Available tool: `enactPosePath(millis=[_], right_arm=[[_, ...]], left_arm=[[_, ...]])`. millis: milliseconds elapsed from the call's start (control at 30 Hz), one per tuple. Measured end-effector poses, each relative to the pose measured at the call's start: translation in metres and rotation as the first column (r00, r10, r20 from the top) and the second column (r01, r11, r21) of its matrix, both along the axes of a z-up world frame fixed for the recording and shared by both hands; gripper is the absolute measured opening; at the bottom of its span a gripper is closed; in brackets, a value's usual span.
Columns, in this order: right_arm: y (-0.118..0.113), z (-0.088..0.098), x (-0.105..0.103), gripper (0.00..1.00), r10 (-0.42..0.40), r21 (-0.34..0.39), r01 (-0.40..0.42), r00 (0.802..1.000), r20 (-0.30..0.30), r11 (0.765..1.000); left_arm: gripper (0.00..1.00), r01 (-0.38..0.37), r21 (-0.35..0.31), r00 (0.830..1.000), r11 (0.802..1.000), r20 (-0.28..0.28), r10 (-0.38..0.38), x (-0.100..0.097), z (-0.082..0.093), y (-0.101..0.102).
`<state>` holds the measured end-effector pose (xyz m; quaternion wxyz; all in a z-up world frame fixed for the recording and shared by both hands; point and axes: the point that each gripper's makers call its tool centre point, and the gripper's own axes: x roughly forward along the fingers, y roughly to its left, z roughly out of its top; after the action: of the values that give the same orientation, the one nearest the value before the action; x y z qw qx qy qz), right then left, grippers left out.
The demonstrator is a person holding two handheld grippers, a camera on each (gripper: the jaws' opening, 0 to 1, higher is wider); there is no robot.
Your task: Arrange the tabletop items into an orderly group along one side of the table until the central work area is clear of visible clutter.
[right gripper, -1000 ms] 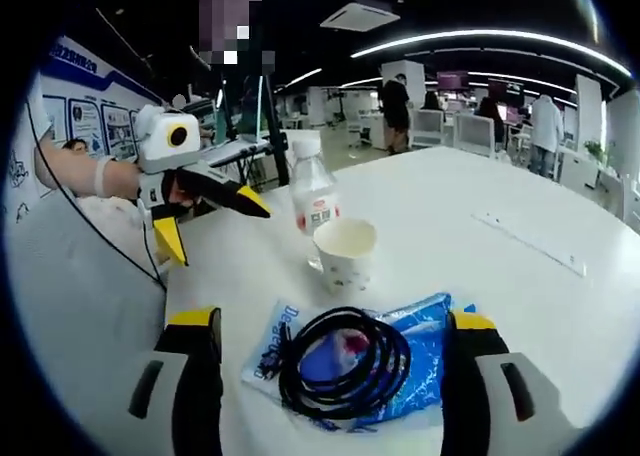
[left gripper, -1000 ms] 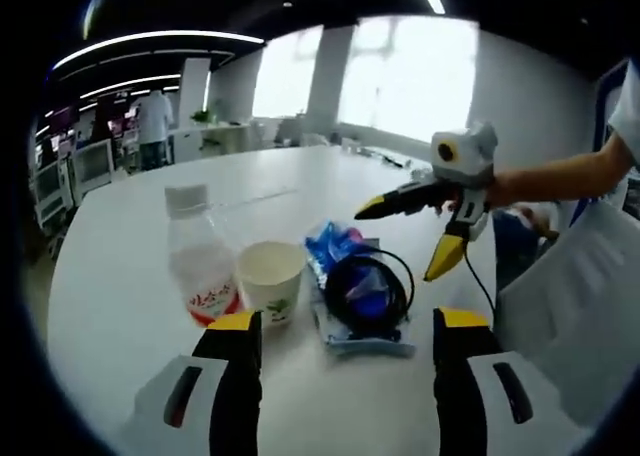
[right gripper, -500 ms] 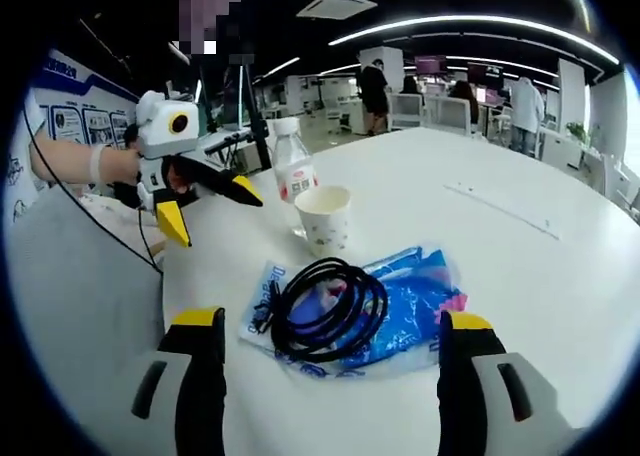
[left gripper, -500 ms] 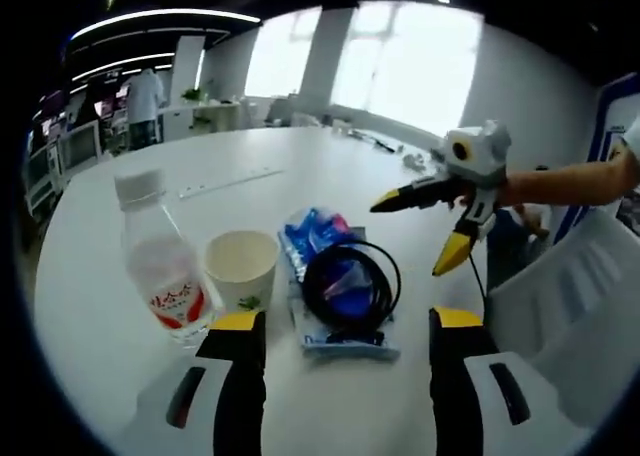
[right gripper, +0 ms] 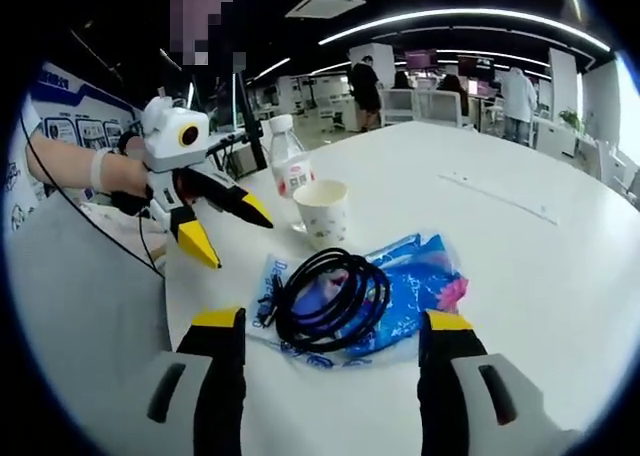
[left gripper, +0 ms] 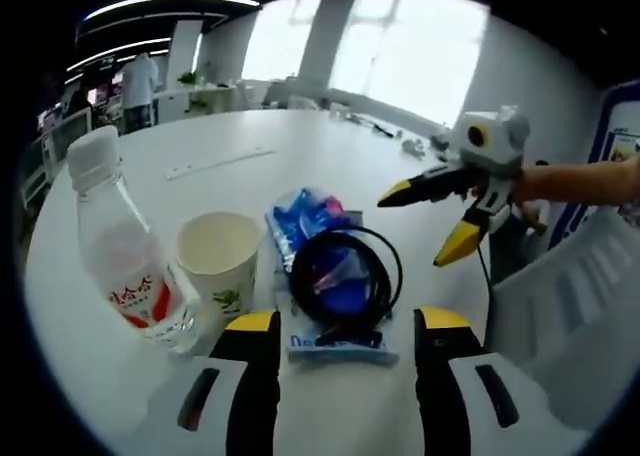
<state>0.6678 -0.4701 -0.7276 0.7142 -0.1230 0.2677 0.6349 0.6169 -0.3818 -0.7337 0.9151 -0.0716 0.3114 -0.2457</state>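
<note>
1. Clearly the table [left gripper: 330, 166] holds a loose cluster near its edge: a water bottle [left gripper: 125, 261], a paper cup [left gripper: 218, 264], and a blue packet [left gripper: 318, 266] with a coiled black cable [left gripper: 345, 276] lying on top of it. In the right gripper view the same group sits just beyond the jaws, with the bottle [right gripper: 287, 168] behind the cup [right gripper: 322, 212] and the cable [right gripper: 330, 298] over the packet [right gripper: 395, 291].
2. The left gripper [left gripper: 345, 328] hangs just short of the packet with its jaws spread wide and nothing between them. The right gripper [right gripper: 332, 328] is likewise wide open and empty, its jaws framing the coil from the near side.
3. Each gripper also appears in the other's view, held above the table with yellow-tipped jaws parted: the right one [left gripper: 438, 216] beside the packet, the left one [right gripper: 225, 226] near the cup and bottle.
4. The step in hand looks like a first pick, most likely the cable or the packet under it. I would take the cable by one side of the coil, closing across several loops together so that it does not unwind.
5. The packet is thin and slippery-looking; lifting the cable may drag it, so hold its free edge with the other gripper or move the cable off first.
6. Keep clear of the cup and bottle: both stand upright and near each other, and a nudge could tip the light cup.
7. Set everything down in a row along the near edge, since the rest of the table is already open.
</note>
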Motion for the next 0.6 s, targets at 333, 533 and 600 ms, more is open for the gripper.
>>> enactPosePath(millis=[333,533,600], right_arm=[[0.004,-0.012,0.001,0.53,-0.027,-0.014,0.026,0.996,-0.086,1.0],[0.002,-0.021,-0.008,0.4,-0.007,-0.037,0.002,0.992,-0.128,0.999],[0.0,-0.024,-0.009,0.38,-0.019,-0.045,0.013,0.989,-0.148,0.999]], left_arm=[[0.38,-0.051,0.024,0.998,0.998,-0.03,0.051,0.011,-0.018,-0.002],[0.34,-0.088,0.037,0.995,0.995,-0.043,0.09,0.018,-0.025,-0.001],[0.3,-0.095,0.045,0.994,0.995,-0.044,0.097,0.02,-0.027,-0.002]])
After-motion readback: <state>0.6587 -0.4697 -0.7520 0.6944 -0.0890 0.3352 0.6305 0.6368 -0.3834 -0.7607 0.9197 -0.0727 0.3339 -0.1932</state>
